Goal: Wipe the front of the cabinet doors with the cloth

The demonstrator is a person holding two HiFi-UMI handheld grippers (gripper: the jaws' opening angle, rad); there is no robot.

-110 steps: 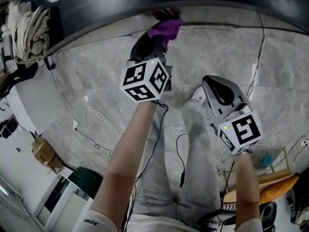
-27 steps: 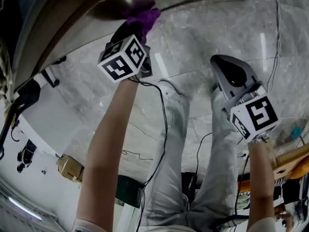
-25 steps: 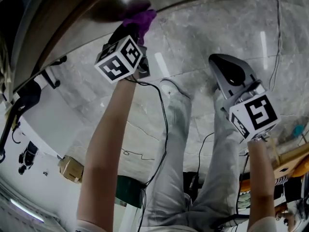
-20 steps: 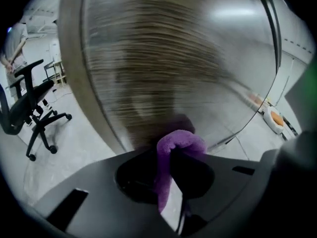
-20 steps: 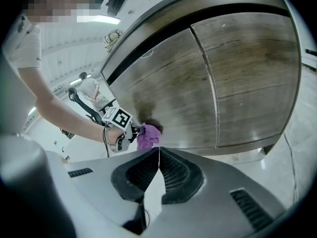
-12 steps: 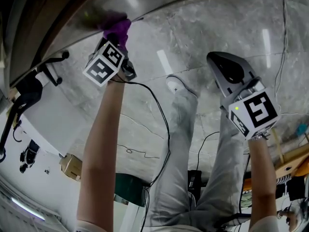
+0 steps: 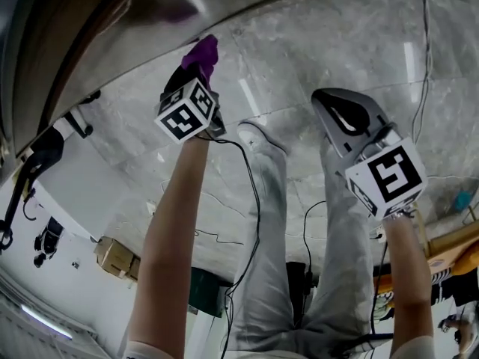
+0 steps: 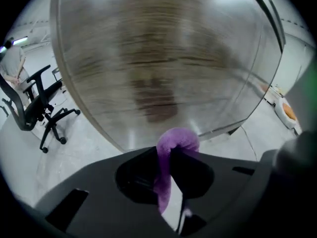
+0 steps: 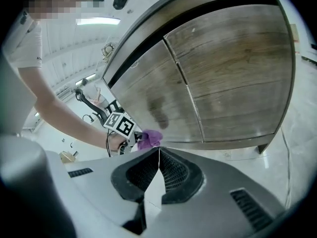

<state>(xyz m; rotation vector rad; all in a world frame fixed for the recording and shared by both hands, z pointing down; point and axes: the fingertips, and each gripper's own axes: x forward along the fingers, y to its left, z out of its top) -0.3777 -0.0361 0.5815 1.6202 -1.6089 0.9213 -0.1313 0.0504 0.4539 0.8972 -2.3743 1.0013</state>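
Pinching the purple cloth between its jaws, the left gripper sits at about 11 o'clock in the head view, at the end of a bare, outstretched arm. In the left gripper view the jaws are narrow and clamped on the cloth. A rounded fold bulges out past their tips, and a strip of it hangs back between them towards 6 o'clock. The cloth is low in front of the wooden cabinet door, which fills that view from 9 to 3 o'clock and is smeared by blur. Whether the fabric touches the wood cannot be told. A darker patch shows on the left door, just above the cloth at 12 o'clock from it.

The right gripper is at 3 o'clock in the head view, well apart from the left one and away from the cabinet. Its jaws are pressed together with nothing between them, their ribbed pads meeting in a thin line. Past them, that view takes in both doors, with the right door at 1 o'clock, and the left gripper's marker cube at 10 o'clock from the jaw tips.

Grey marbled floor lies under everything. The person's grey-trousered legs run from 6 o'clock towards the centre of the head view, ending in a pale shoe. A black office chair stands at 9 o'clock in the left gripper view.
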